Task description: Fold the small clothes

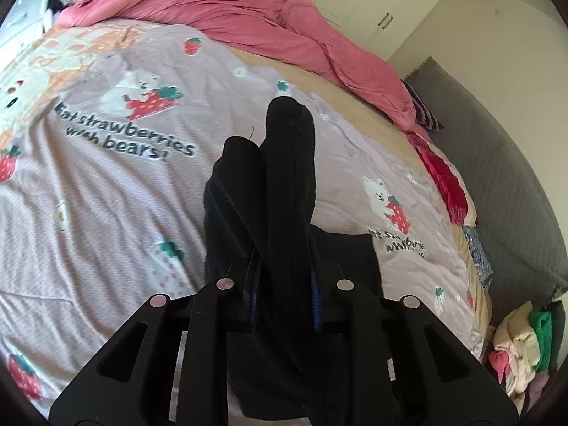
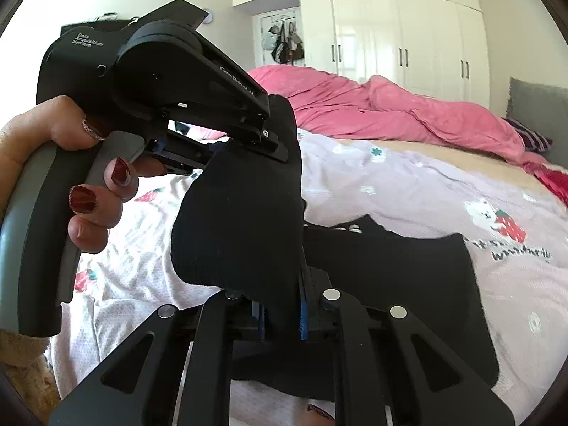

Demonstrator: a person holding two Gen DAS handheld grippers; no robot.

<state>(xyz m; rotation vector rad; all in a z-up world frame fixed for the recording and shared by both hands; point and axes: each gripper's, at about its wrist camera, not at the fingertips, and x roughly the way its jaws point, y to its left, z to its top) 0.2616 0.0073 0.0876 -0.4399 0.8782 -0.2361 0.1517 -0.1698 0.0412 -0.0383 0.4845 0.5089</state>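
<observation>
Both claws grip one black sock (image 2: 241, 220) lifted above the bed (image 1: 106, 195). The left claw (image 1: 285, 294) is closed on one end, the right claw (image 2: 282, 314) pinches the other. A second black garment (image 2: 390, 269) lies flat on the bed beneath.

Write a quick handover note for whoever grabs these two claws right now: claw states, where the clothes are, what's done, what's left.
Left claw: shut on the black knit sock, near its top edge.
Right claw: shut on the same sock's lower end; it hangs between both above the strawberry-print bedspread.
Another flat black garment lies on the bedspread beneath.
Unfolded pile of pale and green clothes sits past the bed's edge.
Done: sock picked up. Left: fold it, then the rest.
</observation>
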